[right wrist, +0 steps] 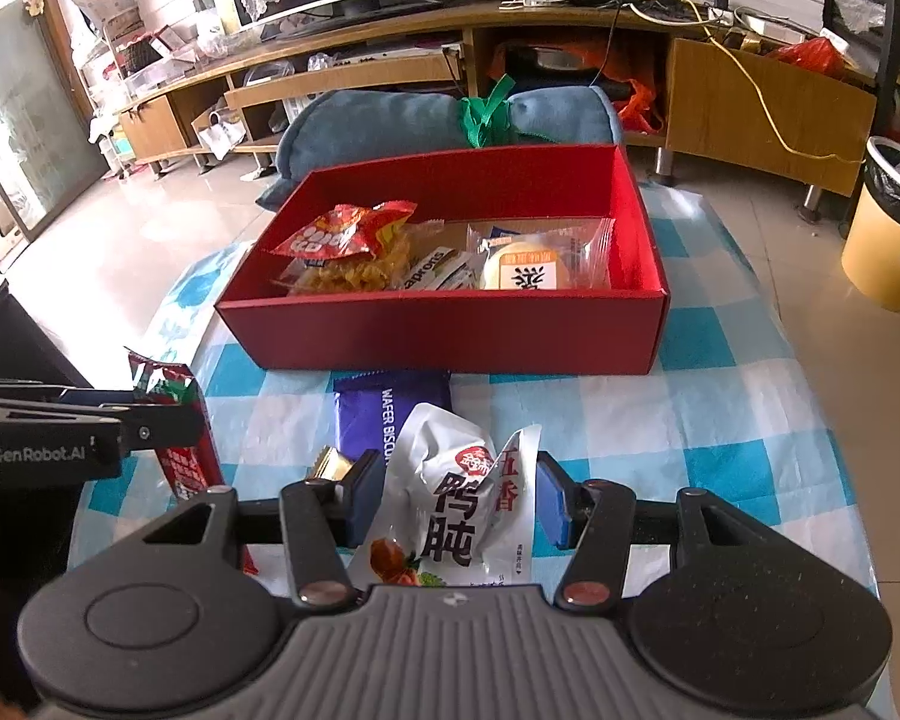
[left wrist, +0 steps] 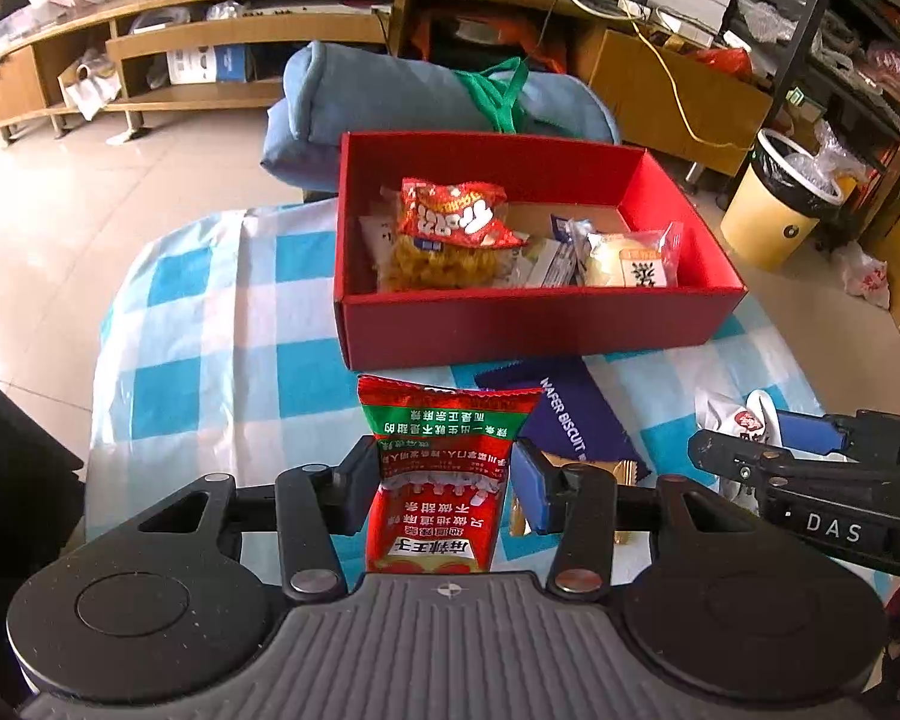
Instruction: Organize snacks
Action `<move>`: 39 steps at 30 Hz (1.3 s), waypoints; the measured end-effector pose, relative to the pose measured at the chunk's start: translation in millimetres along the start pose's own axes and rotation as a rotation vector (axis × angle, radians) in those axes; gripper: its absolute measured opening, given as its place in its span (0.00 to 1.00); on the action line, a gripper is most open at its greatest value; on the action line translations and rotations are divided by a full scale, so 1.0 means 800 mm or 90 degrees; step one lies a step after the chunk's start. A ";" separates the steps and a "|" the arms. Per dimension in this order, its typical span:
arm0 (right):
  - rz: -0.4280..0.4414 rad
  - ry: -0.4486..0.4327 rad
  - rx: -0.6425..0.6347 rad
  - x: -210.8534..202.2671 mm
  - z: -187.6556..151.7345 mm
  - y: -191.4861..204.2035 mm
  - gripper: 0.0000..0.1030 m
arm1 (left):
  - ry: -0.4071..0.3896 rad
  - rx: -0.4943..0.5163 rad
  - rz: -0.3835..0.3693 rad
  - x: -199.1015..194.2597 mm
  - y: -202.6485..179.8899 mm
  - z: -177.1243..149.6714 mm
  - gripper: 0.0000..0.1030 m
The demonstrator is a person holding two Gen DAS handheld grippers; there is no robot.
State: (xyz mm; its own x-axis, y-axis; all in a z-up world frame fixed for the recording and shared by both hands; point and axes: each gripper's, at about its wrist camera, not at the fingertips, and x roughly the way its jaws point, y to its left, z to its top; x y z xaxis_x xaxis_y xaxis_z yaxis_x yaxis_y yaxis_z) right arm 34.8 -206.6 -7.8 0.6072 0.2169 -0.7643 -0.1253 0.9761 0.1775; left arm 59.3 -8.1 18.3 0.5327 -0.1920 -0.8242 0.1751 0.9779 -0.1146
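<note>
A red box (left wrist: 528, 324) (right wrist: 438, 330) stands on the checked tablecloth and holds several snack packs, among them a red crisp bag (left wrist: 456, 213) (right wrist: 342, 231) and a wrapped bun (left wrist: 627, 255) (right wrist: 528, 264). My left gripper (left wrist: 444, 480) is shut on a red and green snack packet (left wrist: 444, 456) (right wrist: 180, 438), held upright in front of the box. My right gripper (right wrist: 459, 498) (left wrist: 768, 450) is shut on a white duck snack pouch (right wrist: 456, 492) (left wrist: 732, 420), right of the left one. A purple wafer biscuit pack (left wrist: 570, 420) (right wrist: 378, 414) lies on the cloth between them.
A small gold-wrapped snack (right wrist: 330, 465) (left wrist: 600, 471) lies beside the wafer pack. A blue cushion (left wrist: 390, 96) sits behind the box. A yellow bin (left wrist: 780, 198) (right wrist: 888, 228) stands on the floor at the right. A wooden TV cabinet (right wrist: 510, 60) runs along the back.
</note>
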 end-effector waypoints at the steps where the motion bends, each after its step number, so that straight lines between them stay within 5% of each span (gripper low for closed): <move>1: 0.000 -0.003 0.001 -0.001 0.001 0.000 0.49 | -0.003 -0.001 0.000 -0.001 0.000 0.001 0.53; 39: 0.013 -0.076 0.016 -0.011 0.062 0.000 0.49 | -0.083 -0.001 -0.007 -0.019 -0.022 0.062 0.53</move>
State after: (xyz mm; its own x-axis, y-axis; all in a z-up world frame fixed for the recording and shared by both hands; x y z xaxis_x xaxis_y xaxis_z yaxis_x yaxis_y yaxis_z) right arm 68.5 -209.1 29.9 0.6938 0.2322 -0.6817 -0.1202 0.9706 0.2083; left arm 89.3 -26.5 60.6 0.6335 -0.2121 -0.7441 0.1806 0.9757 -0.1244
